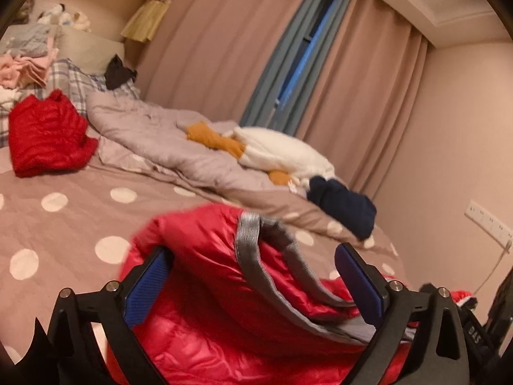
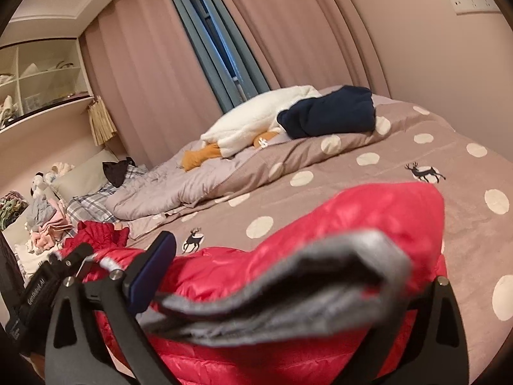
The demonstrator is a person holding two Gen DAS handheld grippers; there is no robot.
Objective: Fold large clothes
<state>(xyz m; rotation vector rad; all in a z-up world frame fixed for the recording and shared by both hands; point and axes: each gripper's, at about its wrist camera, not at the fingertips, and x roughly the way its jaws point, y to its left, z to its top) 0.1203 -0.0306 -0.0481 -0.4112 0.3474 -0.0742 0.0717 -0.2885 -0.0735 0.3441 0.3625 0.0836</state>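
A red down jacket (image 1: 205, 320) with grey trim (image 1: 248, 234) lies bunched on the dotted bedspread (image 1: 64, 218), right under both grippers. My left gripper (image 1: 253, 285) has its blue pads (image 1: 147, 285) wide apart, with the jacket between and below them. In the right wrist view the same jacket (image 2: 352, 224) rises in front of my right gripper (image 2: 288, 276). A grey hem (image 2: 272, 282) drapes across the jaws. The left pad (image 2: 154, 272) shows; the right finger is hidden by cloth.
A folded red jacket (image 1: 48, 138) sits near the pillows. A rumpled grey duvet (image 1: 154, 138), a white fleece (image 1: 282, 154), an orange garment (image 1: 214, 141) and a navy garment (image 1: 346, 208) lie along the far side. Curtains and wall stand behind.
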